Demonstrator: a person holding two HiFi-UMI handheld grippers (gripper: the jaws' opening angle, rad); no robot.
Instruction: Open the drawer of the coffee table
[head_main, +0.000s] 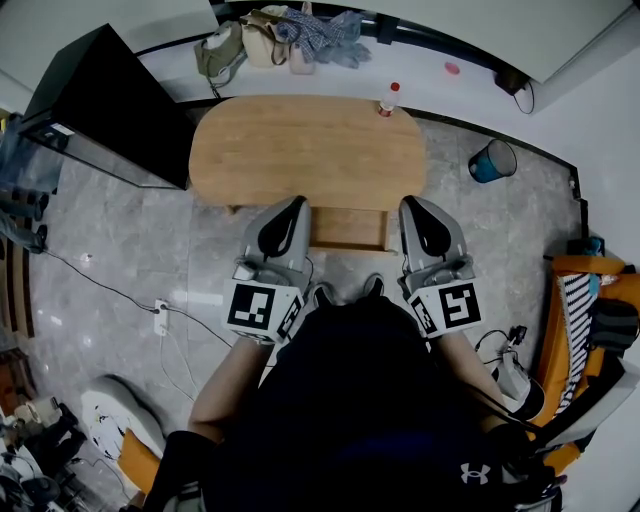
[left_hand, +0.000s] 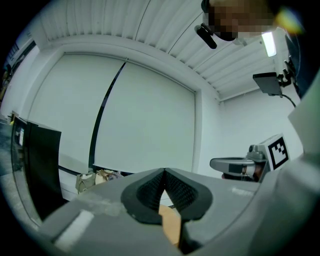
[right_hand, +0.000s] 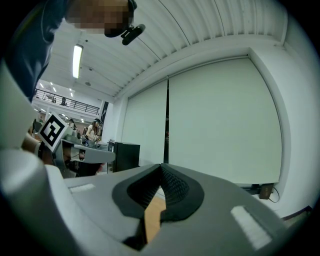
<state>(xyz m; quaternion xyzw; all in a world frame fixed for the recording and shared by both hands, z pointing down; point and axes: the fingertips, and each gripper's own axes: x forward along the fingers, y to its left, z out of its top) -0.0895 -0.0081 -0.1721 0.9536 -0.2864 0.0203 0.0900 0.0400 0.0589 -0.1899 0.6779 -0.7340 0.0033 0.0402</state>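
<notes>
The oval wooden coffee table (head_main: 305, 150) stands in front of me in the head view. Its drawer (head_main: 347, 228) juts out from under the near edge as a wooden rectangle. My left gripper (head_main: 298, 201) points level at the table's near edge just left of the drawer, jaws shut and empty. My right gripper (head_main: 408, 203) sits just right of the drawer, also shut and empty. In the left gripper view the left gripper (left_hand: 164, 172) has its ribbed pads pressed together, with a sliver of wood below them. The right gripper view shows the same of the right gripper (right_hand: 161, 167).
A bottle with a red cap (head_main: 388, 98) stands at the table's far right edge. A black cabinet (head_main: 100, 100) is at left, bags (head_main: 270, 40) lie behind the table, a blue bin (head_main: 492, 160) at right. A power strip (head_main: 160, 317) with cables lies on the floor at left.
</notes>
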